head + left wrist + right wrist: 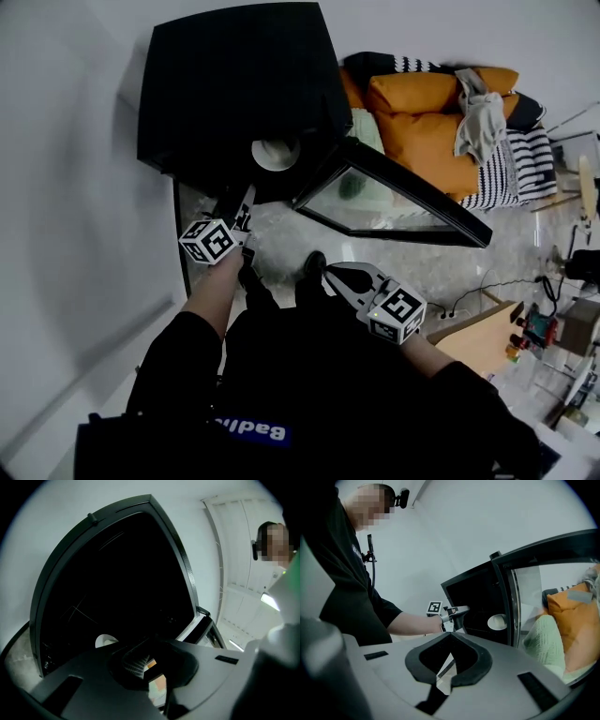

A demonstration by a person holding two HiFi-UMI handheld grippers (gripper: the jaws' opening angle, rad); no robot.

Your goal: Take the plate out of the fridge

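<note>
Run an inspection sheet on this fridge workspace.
Surface: pale speckled floor, with the person standing before the fridge.
Job's things: black fridge with its glass door open; white plate inside, untouched.
Clutter: electronics on the bench at right.
Grippers: left gripper shut, empty, at the fridge opening; right gripper shut, empty, farther back.
Cables: dark cable across the floor at right.
Surroundings: sofa with orange cushions; white walls.
</note>
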